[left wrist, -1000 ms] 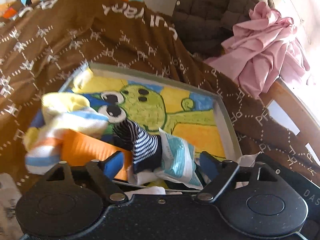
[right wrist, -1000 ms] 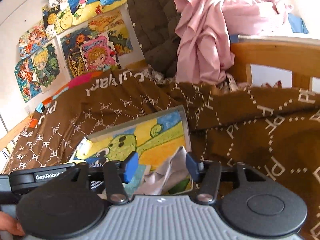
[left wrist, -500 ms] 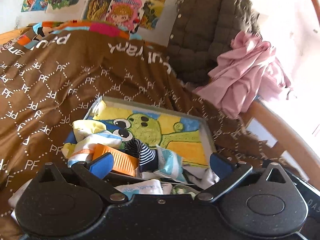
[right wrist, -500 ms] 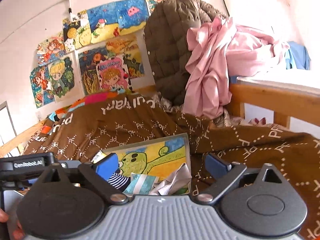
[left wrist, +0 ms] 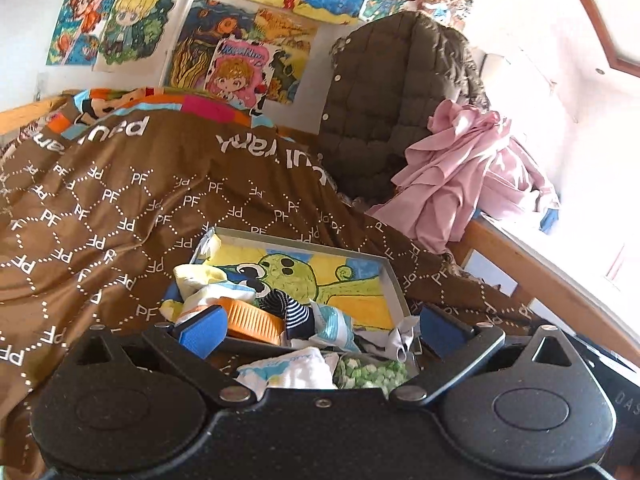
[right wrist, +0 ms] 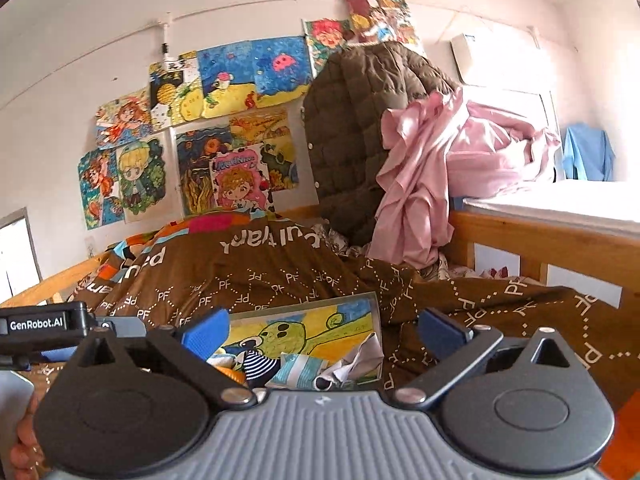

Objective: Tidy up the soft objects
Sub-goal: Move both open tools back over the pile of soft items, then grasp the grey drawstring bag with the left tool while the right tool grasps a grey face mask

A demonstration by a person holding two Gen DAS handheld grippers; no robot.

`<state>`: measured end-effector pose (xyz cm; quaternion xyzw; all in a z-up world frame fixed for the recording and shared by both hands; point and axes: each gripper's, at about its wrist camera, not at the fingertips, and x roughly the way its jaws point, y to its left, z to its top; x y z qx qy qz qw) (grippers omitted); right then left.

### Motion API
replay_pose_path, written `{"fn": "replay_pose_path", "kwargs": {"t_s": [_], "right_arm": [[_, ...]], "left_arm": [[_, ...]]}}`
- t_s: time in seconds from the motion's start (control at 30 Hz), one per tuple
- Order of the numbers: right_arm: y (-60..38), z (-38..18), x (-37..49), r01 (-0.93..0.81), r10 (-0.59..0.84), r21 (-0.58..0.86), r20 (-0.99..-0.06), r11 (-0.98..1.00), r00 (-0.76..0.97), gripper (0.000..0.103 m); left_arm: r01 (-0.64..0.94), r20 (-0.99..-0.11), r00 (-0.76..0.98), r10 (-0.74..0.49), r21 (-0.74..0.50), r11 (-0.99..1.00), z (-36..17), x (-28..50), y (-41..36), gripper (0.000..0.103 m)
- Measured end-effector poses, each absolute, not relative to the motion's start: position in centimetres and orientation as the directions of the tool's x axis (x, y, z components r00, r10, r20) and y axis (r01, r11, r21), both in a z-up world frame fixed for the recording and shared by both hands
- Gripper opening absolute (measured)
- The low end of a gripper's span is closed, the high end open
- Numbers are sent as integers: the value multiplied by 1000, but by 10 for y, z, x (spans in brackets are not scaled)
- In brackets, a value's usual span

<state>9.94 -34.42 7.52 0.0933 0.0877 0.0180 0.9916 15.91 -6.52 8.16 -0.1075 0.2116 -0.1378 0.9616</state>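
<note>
A shallow grey box (left wrist: 394, 280) (right wrist: 376, 308) with a green cartoon picture inside lies on the brown bedspread. Its near end holds a heap of soft items: a yellow, white and blue sock (left wrist: 204, 284), an orange item (left wrist: 252, 322), a navy striped sock (left wrist: 288, 312) (right wrist: 258, 364), a light blue patterned sock (left wrist: 334, 326) (right wrist: 298, 368) and a grey-white cloth (left wrist: 400, 340) (right wrist: 360, 354). My left gripper (left wrist: 318, 330) is open above the heap's near edge, holding nothing. My right gripper (right wrist: 324, 332) is open too, raised over the box.
The brown "PF" bedspread (left wrist: 100, 216) covers the bed. A dark quilted jacket (left wrist: 392, 100) and pink cloth (left wrist: 468, 176) hang at the far right by a wooden bed rail (left wrist: 540, 280). Drawings (right wrist: 224, 120) cover the wall. A hand (right wrist: 24, 452) shows at lower left.
Both grippers have lifted and drawn back from the box, which now looks smaller. The right jaws opened wide off the grey-white cloth, and the left jaws widened.
</note>
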Motion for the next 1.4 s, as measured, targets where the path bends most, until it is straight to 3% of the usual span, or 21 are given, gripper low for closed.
{"fn": "replay_pose_path", "kwargs": {"t_s": [0.43,1.0,1.4], "right_arm": [[-307,65,39,-46,66,112,-185,993,981,103],[-252,34,31,-161,135,-36,-380,986,915,103],[-237,8,61,-227,189,-10,-515,974,836,103]], "left_arm": [[263,-370,880,-299,-147,954,63,94,-35,102],[333,-546,796,-261,36,942,28,81,8,102],[381,-604,756,-254,91,920,2,114,14,102]]}}
